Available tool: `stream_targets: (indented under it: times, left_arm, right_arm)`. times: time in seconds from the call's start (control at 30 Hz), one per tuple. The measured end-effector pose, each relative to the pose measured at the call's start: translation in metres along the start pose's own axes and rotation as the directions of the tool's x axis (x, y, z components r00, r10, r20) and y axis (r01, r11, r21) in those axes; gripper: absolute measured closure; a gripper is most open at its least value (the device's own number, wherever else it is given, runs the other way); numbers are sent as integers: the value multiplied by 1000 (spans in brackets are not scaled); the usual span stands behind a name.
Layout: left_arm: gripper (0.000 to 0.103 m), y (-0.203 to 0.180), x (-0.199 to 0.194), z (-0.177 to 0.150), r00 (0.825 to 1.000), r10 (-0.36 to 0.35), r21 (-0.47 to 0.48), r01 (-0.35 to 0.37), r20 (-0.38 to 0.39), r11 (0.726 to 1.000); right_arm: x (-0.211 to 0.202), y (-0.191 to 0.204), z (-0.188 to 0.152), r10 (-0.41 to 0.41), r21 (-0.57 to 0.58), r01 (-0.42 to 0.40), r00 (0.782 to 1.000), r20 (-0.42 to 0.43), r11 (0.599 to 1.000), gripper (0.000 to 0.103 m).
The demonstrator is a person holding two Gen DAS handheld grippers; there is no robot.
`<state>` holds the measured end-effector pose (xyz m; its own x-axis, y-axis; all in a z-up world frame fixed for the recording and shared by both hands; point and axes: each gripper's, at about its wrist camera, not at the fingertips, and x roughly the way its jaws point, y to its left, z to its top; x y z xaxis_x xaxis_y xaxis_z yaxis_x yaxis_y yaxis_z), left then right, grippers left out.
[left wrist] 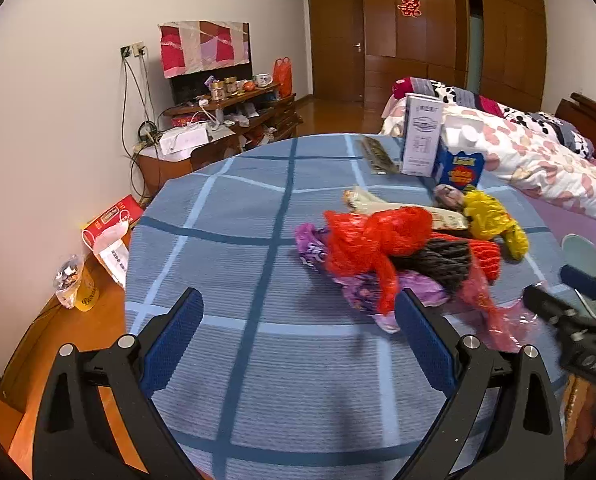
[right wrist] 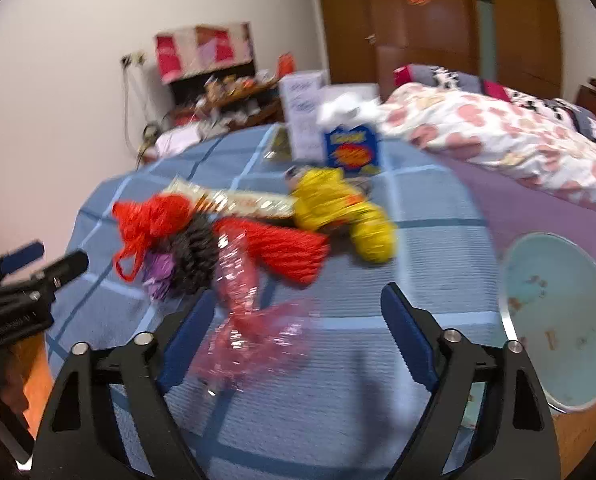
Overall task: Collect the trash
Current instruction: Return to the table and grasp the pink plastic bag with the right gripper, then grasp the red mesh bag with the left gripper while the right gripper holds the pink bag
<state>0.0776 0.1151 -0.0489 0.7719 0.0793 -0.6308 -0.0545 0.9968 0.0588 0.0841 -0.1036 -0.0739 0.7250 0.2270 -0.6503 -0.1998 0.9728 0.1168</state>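
A bed (left wrist: 538, 152) with a floral quilt (right wrist: 498, 136) lies beyond the blue checked worktop (left wrist: 258, 280) — to the worktop's far left, a cluttered wooden cabinet (left wrist: 234, 120) against the wall, wooden wardrobe (left wrist: 418, 32) behind.

Even indoor light, moderately bright. Ceiling-lamp glare on glossy wardrobe (left wrist: 426, 20). Soft shadows on tablecloth (left wrist: 258, 240). Left view sharp; right view motion-blurred. Fisheye bending, dark corner vignette.

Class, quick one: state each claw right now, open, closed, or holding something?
Left claw: open, holding nothing, over the blue cloth.
Right claw: open, holding nothing; a pink wrapper lies between its fingers, not gripped.
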Motion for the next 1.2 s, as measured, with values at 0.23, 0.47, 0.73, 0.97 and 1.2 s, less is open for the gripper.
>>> stream_targets:
  times: [0.23,0.47,0.73,0.97,1.2]
  left_arm:
    - [9,11,12,3,1000,10,-3,-11,-18,1000]
    - [10,8,20,9,1000,-24,-17,24,-20,1000]
    - [11,-11,28,27,999,-50,-8,50,13,999]
    - [24,-36,66,43,997,-69,4,69,-26,998]
    - [68,-51,82,36,990,-119,2,120,-79,993]
  right_arm:
    - [46,21,-2,9,-67,-20,988,-156,998,32]
    - [46,17,-5,51,-74,-64,985,-165,995,68]
    - [-7,-6,10,23,-23,-22,998,54,999,71]
    - [-14,-36,18,-48,61,43,995,82,997,71]
    - [-14,-45,17,-55,86,48,995,78,995,71]
